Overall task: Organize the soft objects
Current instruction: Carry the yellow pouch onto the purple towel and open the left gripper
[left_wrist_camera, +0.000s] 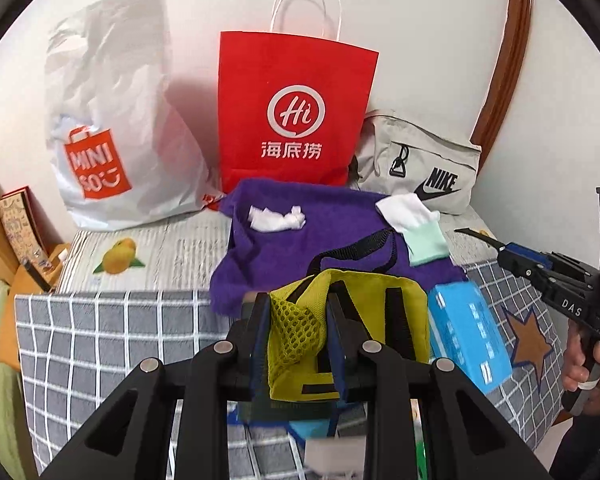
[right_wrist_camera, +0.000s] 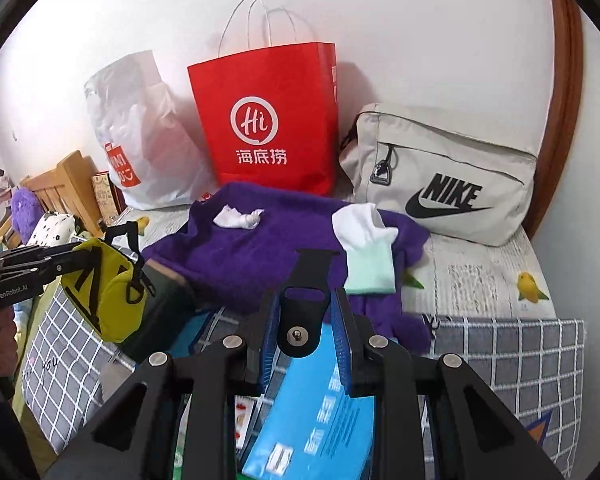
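The white plastic bag [left_wrist_camera: 112, 120] reads "MINISO"; the red paper bag [left_wrist_camera: 292, 112] reads "Hi" over "海底捞". The beige pouch [right_wrist_camera: 440, 172] says "NIKE". The left gripper [right_wrist_camera: 60, 264] reads "GenRobot.AI", the right gripper [left_wrist_camera: 476, 236] "DAS".

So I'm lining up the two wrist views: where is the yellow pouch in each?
Left wrist: yellow pouch low centre, clamped in the left tongs.
Right wrist: yellow pouch at the left edge, lifted.
Shared landmark: red paper bag against the wall.

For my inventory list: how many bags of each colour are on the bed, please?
White: 1, plastic bag
Red: 1, paper bag
Beige: 1, Nike bag
Yellow: 1, pouch, held in the left gripper
Total: 4
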The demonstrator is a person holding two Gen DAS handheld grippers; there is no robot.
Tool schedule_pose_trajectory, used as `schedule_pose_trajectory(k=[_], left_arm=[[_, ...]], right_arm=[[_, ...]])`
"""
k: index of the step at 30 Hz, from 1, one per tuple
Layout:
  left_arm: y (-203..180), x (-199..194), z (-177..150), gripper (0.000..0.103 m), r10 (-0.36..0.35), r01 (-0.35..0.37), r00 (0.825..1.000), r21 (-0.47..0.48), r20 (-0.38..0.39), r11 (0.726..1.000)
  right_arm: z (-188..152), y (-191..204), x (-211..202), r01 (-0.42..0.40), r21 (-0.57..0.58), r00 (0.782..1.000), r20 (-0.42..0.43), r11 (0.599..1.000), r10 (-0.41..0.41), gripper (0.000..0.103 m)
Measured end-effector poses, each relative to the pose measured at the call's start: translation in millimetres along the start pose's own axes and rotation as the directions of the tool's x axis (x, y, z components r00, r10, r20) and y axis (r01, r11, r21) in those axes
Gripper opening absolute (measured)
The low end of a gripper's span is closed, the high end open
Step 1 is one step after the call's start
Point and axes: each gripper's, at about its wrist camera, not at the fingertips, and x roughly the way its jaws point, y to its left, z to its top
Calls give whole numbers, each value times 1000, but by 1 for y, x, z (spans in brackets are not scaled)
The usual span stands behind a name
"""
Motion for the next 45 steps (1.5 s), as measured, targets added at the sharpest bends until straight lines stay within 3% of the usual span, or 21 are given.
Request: schedule_pose_trajectory(k=[18, 24, 33, 45], left_arm=[[0, 71, 59, 25, 20, -19, 999, 22, -33, 1000], [4, 107, 68, 25, 39, -38, 996, 13, -74, 999], [14, 156, 67, 25, 75, -74, 983, 12, -169, 997], [19, 185, 61, 25, 87, -87, 966, 10, -244, 996]], right_arm=[[41, -15, 67, -15, -26, 1000, -24, 1000, 14, 26], [43, -22, 100, -34, -30, 996, -78, 999, 31, 26], [28, -35, 139, -36, -28, 982, -185, 999, 30, 26], [20, -42, 154, -9, -32, 967, -256, 999, 1, 27]])
